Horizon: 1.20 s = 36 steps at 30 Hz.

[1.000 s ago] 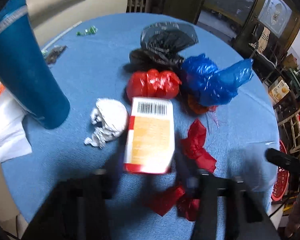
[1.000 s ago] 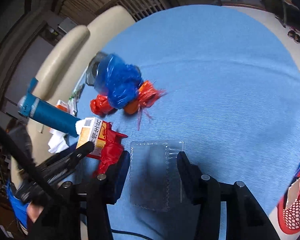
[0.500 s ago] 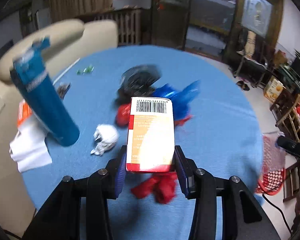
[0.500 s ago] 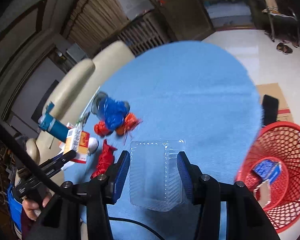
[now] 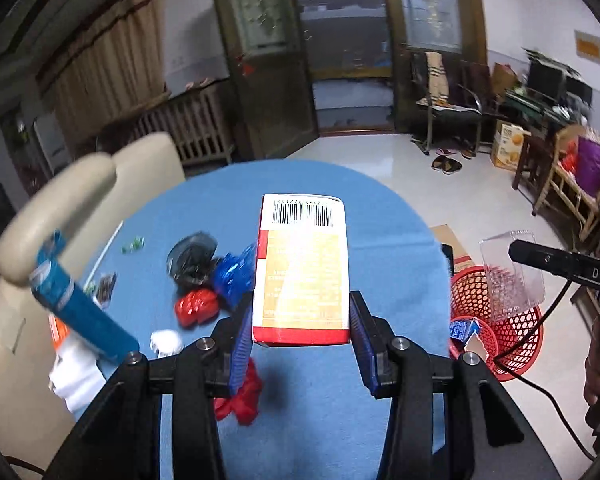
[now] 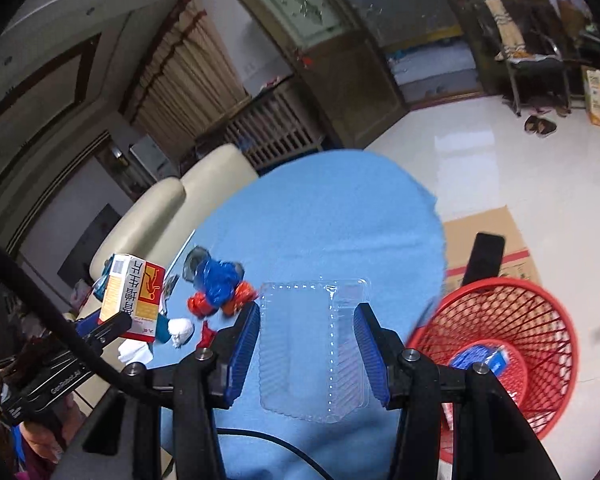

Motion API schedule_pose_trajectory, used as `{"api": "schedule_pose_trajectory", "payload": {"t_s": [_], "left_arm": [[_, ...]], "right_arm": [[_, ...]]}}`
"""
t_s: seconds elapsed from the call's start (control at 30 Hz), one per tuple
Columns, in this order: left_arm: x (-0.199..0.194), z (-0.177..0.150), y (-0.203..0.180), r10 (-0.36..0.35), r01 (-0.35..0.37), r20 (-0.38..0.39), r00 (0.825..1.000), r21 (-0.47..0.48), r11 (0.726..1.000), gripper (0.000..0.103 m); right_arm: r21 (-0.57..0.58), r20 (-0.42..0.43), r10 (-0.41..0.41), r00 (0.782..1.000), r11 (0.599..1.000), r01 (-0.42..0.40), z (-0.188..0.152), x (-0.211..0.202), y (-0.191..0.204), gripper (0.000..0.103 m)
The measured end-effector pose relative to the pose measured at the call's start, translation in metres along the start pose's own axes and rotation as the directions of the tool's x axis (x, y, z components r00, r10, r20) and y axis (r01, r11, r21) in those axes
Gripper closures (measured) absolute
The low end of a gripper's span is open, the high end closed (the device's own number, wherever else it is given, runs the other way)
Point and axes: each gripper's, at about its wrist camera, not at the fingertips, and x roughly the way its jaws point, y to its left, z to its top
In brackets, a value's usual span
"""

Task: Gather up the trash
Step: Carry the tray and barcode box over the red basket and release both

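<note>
The left tool (image 5: 300, 340) clamps a red-and-white carton (image 5: 302, 268), barcode end far, lifted above the blue surface (image 5: 388, 248). On the surface to the left lie crumpled blue (image 5: 232, 276), red (image 5: 196, 307) and black bags (image 5: 192, 256), a white wad (image 5: 166, 342) and a tilted blue bottle (image 5: 80, 312). At right, the right tool (image 5: 560, 265) holds a clear plastic tray (image 5: 512, 276) above a red basket (image 5: 516, 344) on the floor.
</note>
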Motion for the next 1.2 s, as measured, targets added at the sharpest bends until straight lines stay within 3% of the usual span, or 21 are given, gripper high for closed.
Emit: {"api": "schedule_pose_trajectory", "payload": {"t_s": [0.4,1.2], "left_arm": [[-0.009,0.018,-0.059,0.003,-0.008,0.038,0.999,0.137,0.991,0.056],[0.002,0.029,-0.131,-0.019,0.015,0.014,1.000,0.244,0.970,0.056]], "right_arm": [[0.078,0.083,-0.008,0.996,0.997,0.001,0.006,-0.044,-0.043,0.051],[0.176,0.119,0.004,0.993,0.984,-0.025,0.002,-0.070,-0.090,0.051]]}}
